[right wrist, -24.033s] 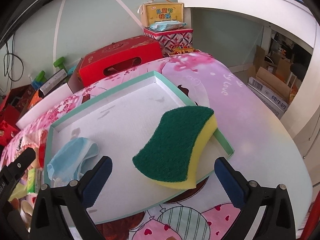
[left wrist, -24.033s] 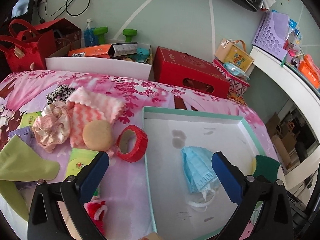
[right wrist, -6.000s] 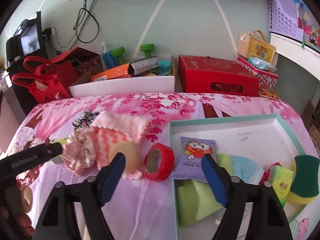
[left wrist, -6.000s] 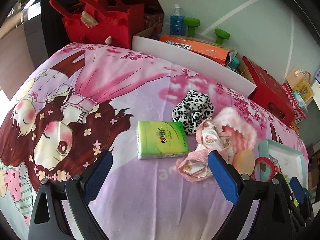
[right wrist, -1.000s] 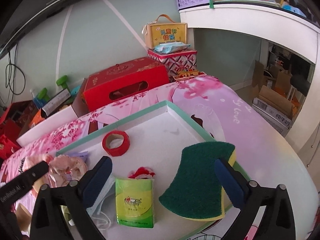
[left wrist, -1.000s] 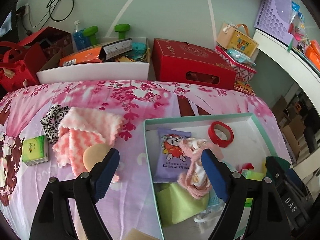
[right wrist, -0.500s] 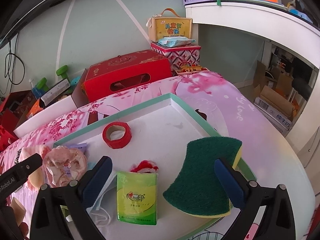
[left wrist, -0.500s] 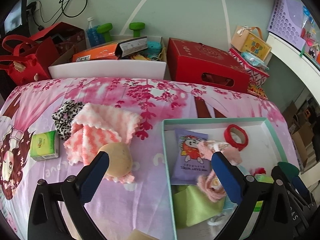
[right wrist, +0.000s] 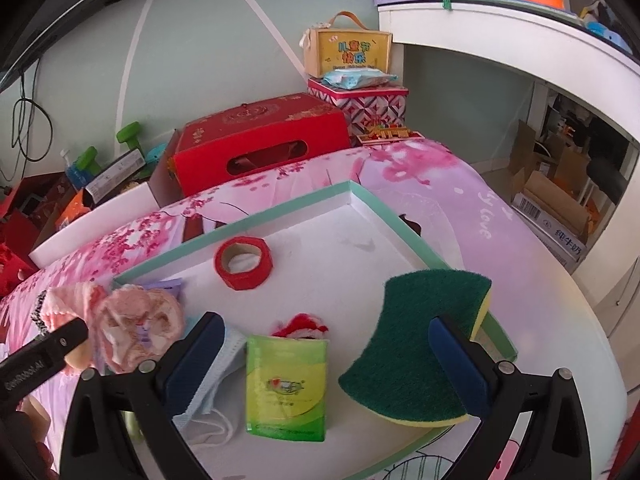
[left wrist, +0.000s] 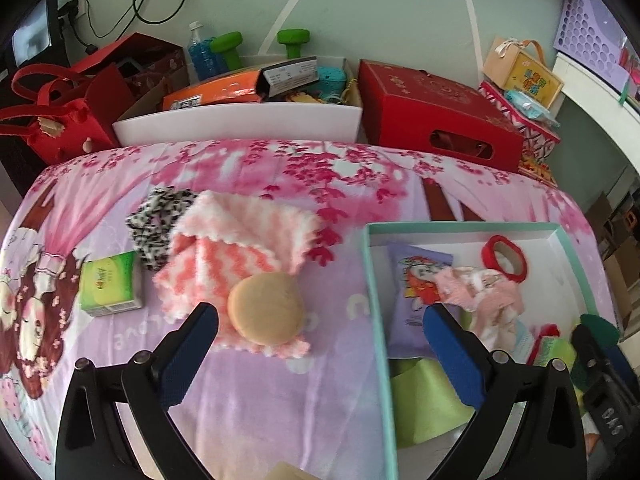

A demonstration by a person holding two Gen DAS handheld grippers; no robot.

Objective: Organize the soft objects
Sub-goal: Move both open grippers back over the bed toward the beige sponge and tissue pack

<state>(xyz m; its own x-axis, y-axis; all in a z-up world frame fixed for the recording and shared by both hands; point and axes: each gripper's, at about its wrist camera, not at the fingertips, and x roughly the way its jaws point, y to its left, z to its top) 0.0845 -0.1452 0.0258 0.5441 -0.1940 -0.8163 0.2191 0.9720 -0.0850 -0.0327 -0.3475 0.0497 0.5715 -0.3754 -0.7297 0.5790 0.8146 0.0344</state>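
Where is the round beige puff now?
In the left wrist view, the puff lies on the pink towel on the table, left of the tray, right of the green tissue pack.

both wrist views downward — shared tray (left wrist: 460,227)

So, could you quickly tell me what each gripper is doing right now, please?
Left gripper: open, holding nothing, above the round beige puff.
Right gripper: open, holding nothing, over the tray.
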